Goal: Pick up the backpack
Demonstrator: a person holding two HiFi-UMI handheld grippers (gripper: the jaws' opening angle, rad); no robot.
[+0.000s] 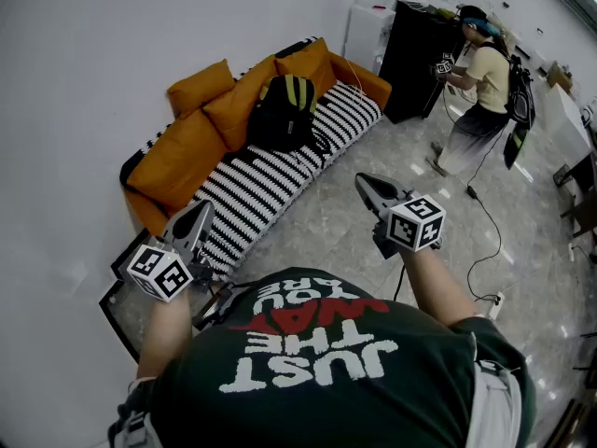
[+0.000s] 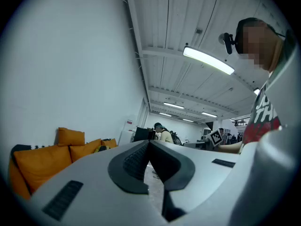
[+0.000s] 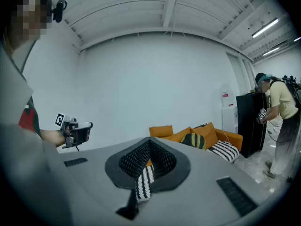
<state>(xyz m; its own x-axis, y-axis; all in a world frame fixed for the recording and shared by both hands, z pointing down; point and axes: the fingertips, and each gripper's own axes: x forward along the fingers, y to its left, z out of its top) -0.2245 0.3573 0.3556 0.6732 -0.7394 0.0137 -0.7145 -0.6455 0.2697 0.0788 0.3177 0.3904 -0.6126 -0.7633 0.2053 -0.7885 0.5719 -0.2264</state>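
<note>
The backpack, black with yellow-green stripes, leans upright against the orange back cushions of the sofa, on its black-and-white striped seat. It also shows in the right gripper view as the backpack, far ahead. My left gripper hovers by the sofa's near end, well short of the backpack, jaws together and empty. My right gripper hangs over the marble floor in front of the sofa, also shut and empty. From their own cameras, the left gripper and the right gripper both show their pads meeting at the tip.
Another person wearing a backpack stands at a black cabinet beyond the sofa's far end. A black cable trails across the floor to the right. A dark framed panel lies by the wall at my left.
</note>
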